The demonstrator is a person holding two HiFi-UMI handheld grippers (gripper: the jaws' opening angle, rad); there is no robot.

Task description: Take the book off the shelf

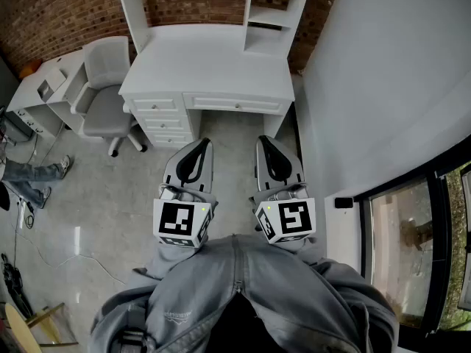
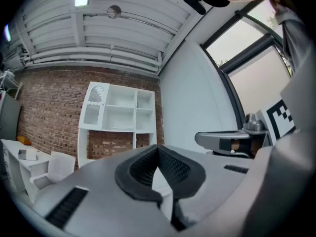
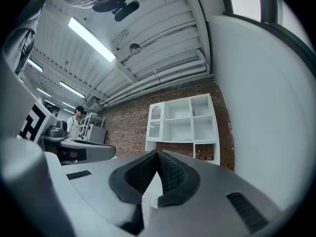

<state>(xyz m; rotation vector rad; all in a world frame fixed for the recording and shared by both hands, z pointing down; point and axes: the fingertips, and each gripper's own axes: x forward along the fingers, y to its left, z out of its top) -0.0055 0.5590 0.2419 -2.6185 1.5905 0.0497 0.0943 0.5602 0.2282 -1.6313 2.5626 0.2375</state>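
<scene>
A white desk (image 1: 210, 68) with a shelf hutch (image 1: 276, 13) stands against the brick wall ahead. A thin dark item (image 1: 263, 26), possibly the book, lies flat in the hutch's right compartment. The person holds both grippers side by side over the floor in front of the desk, pointing at it. My left gripper (image 1: 204, 143) is shut with nothing between its jaws, and so is my right gripper (image 1: 265, 140). In the left gripper view the shut left gripper (image 2: 158, 147) points at the hutch (image 2: 118, 115). In the right gripper view the right gripper (image 3: 158, 153) faces the same hutch (image 3: 182, 122).
A grey office chair (image 1: 107, 94) stands left of the desk, beside a second white desk (image 1: 44, 83). A white wall (image 1: 383, 72) and a window (image 1: 419, 248) run along the right. Someone's legs (image 1: 33, 176) show at the left. A person (image 3: 78, 116) stands far off.
</scene>
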